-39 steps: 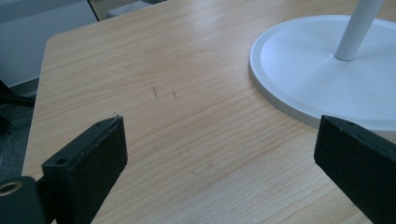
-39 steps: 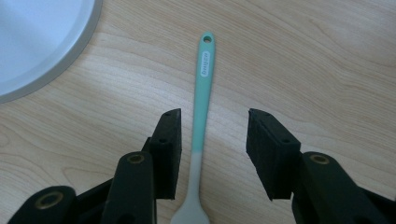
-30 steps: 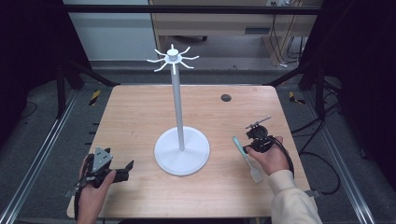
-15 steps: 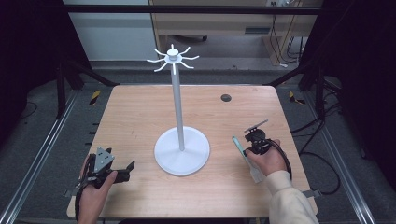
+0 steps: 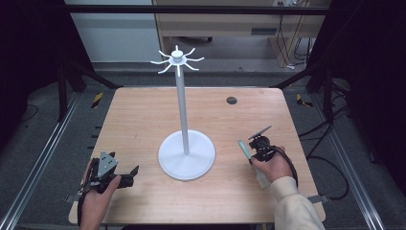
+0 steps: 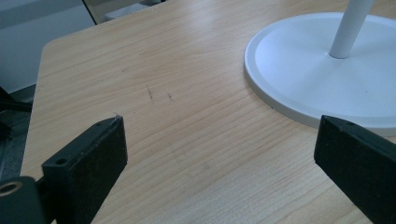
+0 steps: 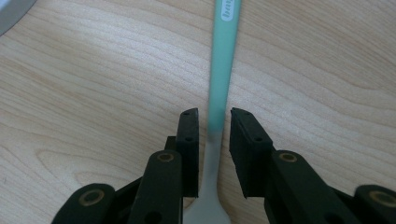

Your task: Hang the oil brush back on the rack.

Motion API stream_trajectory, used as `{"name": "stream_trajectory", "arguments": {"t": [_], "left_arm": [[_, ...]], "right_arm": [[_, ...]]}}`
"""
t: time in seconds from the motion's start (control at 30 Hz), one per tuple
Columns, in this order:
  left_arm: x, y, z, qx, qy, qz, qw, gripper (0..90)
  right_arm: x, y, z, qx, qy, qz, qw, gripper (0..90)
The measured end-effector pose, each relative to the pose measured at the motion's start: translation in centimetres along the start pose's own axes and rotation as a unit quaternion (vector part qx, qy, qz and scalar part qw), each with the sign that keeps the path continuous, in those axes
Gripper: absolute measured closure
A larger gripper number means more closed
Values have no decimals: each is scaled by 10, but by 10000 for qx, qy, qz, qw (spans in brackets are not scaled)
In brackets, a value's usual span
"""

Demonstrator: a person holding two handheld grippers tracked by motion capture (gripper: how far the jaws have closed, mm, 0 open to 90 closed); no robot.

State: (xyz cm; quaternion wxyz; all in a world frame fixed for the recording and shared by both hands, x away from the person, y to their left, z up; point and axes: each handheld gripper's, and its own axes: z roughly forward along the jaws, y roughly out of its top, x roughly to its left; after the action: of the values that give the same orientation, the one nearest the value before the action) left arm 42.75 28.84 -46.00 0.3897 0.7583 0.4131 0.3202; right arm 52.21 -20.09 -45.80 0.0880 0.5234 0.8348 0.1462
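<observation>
A teal-handled utensil [image 7: 223,56] with a pale grey head lies flat on the wooden table [image 5: 143,120], right of centre. My right gripper [image 7: 215,116] is lowered over the utensil's neck, one jaw on each side. The jaws stand narrowly open, and a thin strip of wood shows between the left jaw and the handle. From above, the utensil [image 5: 244,149] runs under my right gripper [image 5: 252,156] and the person's hand. My left gripper [image 5: 133,175] rests at the table's near left, wide open and holding nothing [image 6: 219,135].
A white stand [image 5: 181,110] with a round base [image 6: 303,65] and a crown of hooks rises at the table's centre, between the two grippers. A dark round grommet [image 5: 231,100] sits at the back right. Black frame rails run along both sides of the table.
The right hand and gripper have shifted slightly down onto the utensil. The left gripper has stayed where it was.
</observation>
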Motion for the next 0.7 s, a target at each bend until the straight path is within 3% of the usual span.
{"name": "stream_trajectory", "arguments": {"t": [0.7], "left_arm": [[0, 0, 0, 8, -29, 1, 10000, 23]], "right_arm": [[-1, 4, 9, 277, 61, 81, 9996, 803]]}}
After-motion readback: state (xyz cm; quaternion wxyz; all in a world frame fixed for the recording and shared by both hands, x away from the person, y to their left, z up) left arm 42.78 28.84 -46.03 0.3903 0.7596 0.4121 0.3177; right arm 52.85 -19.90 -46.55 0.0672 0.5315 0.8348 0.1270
